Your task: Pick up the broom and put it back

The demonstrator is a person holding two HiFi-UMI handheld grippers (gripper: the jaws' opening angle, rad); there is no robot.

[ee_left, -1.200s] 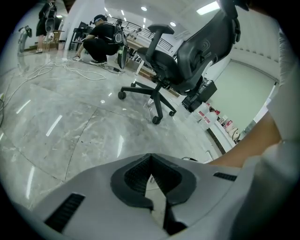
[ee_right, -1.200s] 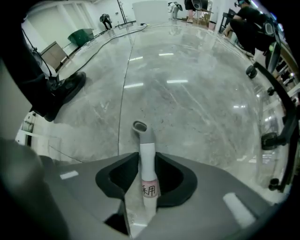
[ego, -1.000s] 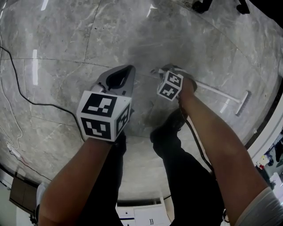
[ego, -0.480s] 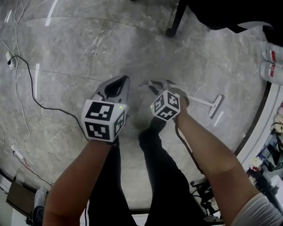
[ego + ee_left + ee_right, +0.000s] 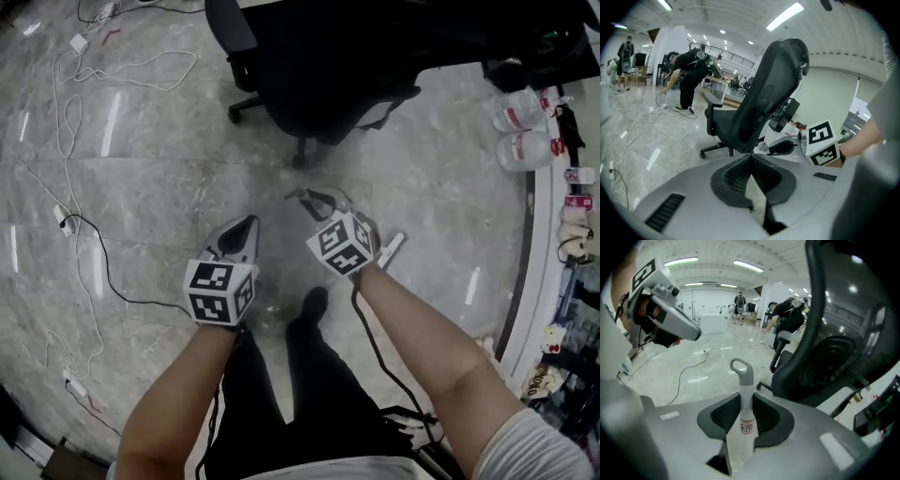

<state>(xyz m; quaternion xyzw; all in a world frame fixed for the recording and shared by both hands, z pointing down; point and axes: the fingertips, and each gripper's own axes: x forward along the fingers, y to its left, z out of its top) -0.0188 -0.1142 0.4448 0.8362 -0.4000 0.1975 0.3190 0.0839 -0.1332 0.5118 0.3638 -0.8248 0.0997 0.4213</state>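
Observation:
My right gripper (image 5: 743,401) is shut on the broom's white handle (image 5: 742,425), just below its grey hanging loop (image 5: 740,369). In the head view the right gripper (image 5: 314,202) is up at waist height, and the broom's white head (image 5: 392,246) pokes out behind the hand; the rest of the handle is hidden. My left gripper (image 5: 246,225) hangs beside it to the left. Its jaws (image 5: 751,159) meet at the tips with nothing between them.
A black office chair (image 5: 319,66) stands just ahead on the grey stone floor. Cables (image 5: 84,244) trail across the floor at the left. Bottles (image 5: 520,122) and small items sit along a curved white counter (image 5: 534,281) at the right. People stand far off.
Both grippers have risen well off the floor. The broom has come up with the right gripper, its head swinging in close behind the hand. The chair has come into view.

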